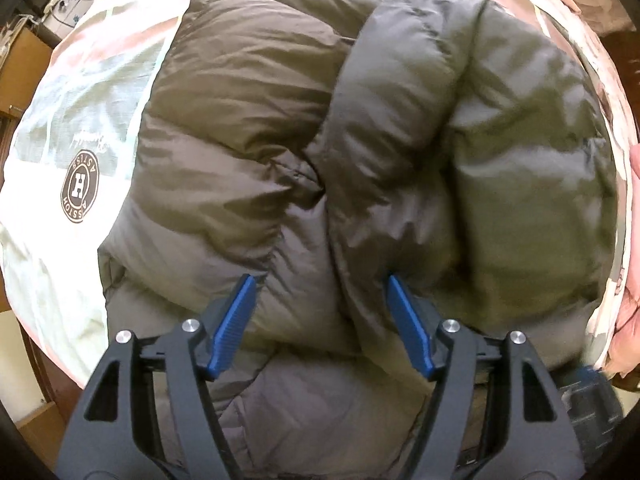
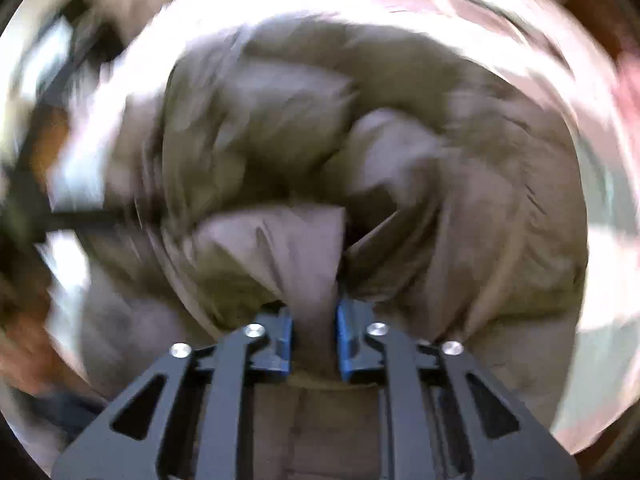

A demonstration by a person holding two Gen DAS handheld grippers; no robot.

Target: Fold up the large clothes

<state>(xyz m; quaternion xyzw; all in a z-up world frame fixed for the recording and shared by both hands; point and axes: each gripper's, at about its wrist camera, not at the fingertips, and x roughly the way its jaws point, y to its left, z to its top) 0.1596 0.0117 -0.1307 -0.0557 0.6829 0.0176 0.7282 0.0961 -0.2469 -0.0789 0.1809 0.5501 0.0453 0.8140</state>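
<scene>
Left wrist: left hand-held gripper (image 1: 320,284) spread wide over puffer jacket (image 1: 280,140); right hand-held gripper (image 2: 314,320) pinching jacket fold.

my left view is mostly sharp, only softening toward the right, and lit from the upper left: the sheet (image 1: 92,92) glares almost white there, while the jacket (image 1: 260,120) shows soft sheen and dark creases. the fisheye bends the edges and leaves black corners. my right view is smeared by swirling motion blur (worst near the rim), with blown-out white streaks; only my right gripper (image 2: 314,334) stays crisp.
</scene>
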